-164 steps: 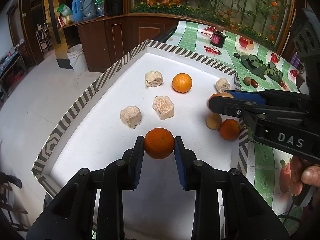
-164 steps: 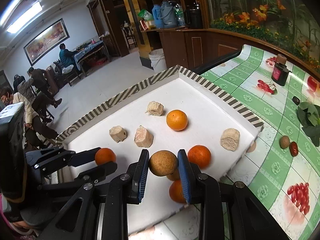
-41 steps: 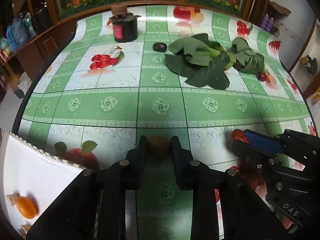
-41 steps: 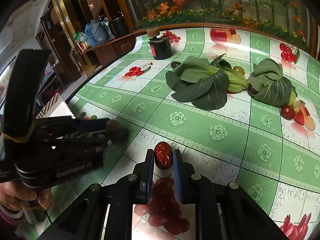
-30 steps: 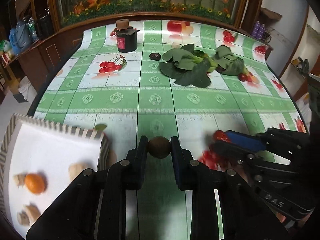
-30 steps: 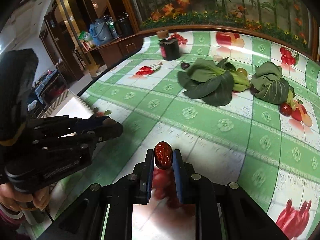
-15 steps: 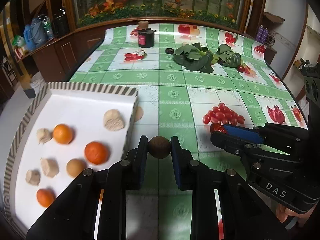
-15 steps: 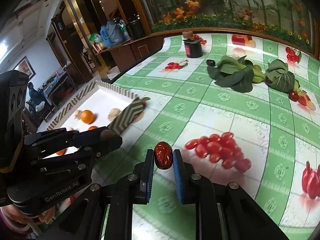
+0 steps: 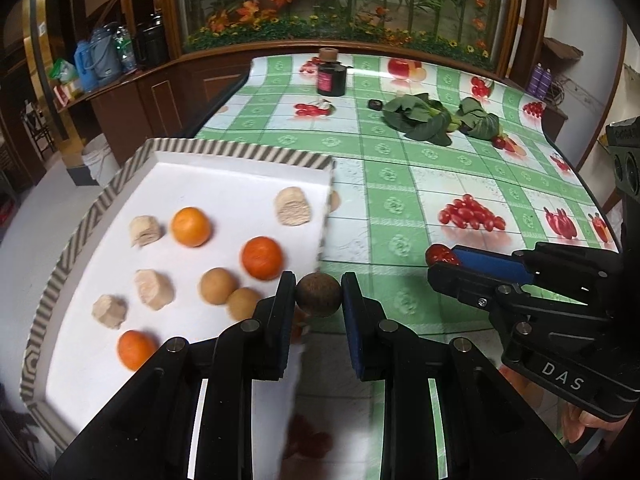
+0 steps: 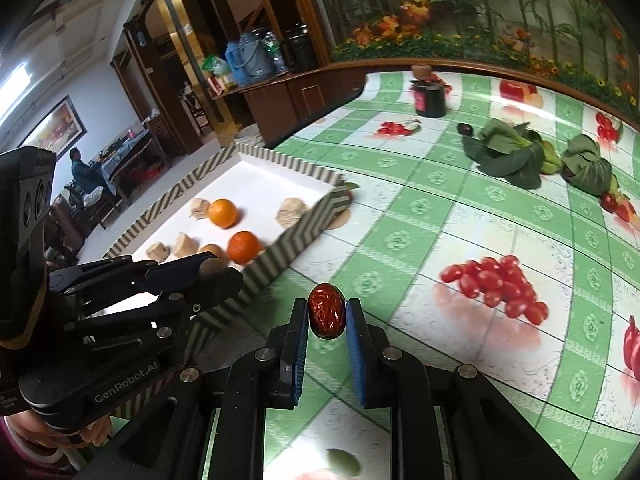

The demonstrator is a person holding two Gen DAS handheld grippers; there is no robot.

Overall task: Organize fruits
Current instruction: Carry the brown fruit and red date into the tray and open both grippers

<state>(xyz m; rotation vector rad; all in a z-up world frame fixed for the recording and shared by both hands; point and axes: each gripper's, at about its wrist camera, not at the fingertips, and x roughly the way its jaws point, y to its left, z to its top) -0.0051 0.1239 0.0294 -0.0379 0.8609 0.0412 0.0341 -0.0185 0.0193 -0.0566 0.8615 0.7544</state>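
Left gripper [image 9: 318,295] was clamped on a small brown round fruit [image 9: 318,294], pads tight against both sides, fruit clear of the table and hanging at the tray's near right corner. Right gripper [image 10: 327,314] was clamped on a wrinkled red date [image 10: 326,311], held upright between the blue pads, over the green checked tablecloth [image 10: 472,216] just right of the tray. Tray [image 9: 240,155], white with a striped rim, sat at the table's left edge. In it: three oranges [image 9: 190,226], two tan round fruits [image 9: 218,285] touching each other, and four pale chunks [image 9: 293,211], one near the tray's right wall, the rest toward the left. In the left view the right gripper showed at the right, date tip visible at its end. Farther back on the table: leafy greens [image 9: 416,116], a dark jar [image 9: 330,76] with a cork-coloured lid, a small dark fruit [image 9: 375,104] beside the greens.
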